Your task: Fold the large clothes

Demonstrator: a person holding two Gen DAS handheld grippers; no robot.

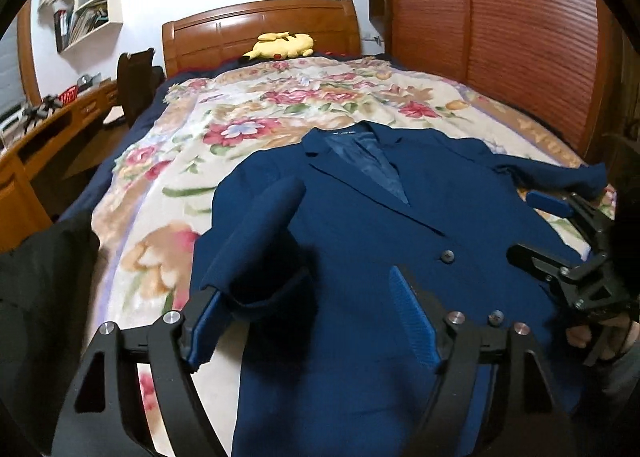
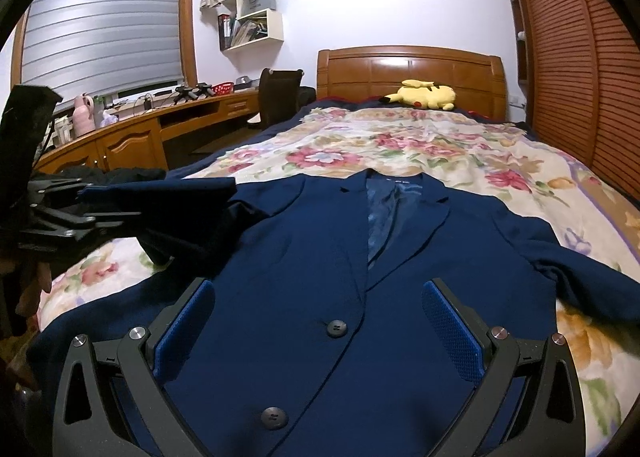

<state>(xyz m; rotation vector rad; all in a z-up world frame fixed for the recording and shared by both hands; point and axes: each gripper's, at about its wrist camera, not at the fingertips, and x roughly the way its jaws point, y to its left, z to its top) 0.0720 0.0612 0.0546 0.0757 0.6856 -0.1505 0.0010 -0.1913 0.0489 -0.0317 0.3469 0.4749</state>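
Observation:
A navy blue blazer lies face up on the floral blanket, collar toward the headboard. Its left sleeve is folded in over the chest, and the cuff rests between the wide-apart fingers of my open left gripper, close to the left pad. The other sleeve stretches out to the right. In the right wrist view my right gripper hovers open above the blazer's buttoned front with nothing between its pads. The left gripper shows there at the far left, beside the sleeve.
A yellow plush toy lies by the wooden headboard. Slatted wooden wardrobe doors stand along the bed's right side. A desk and chair are to the left. A dark garment sits at the bed's left corner.

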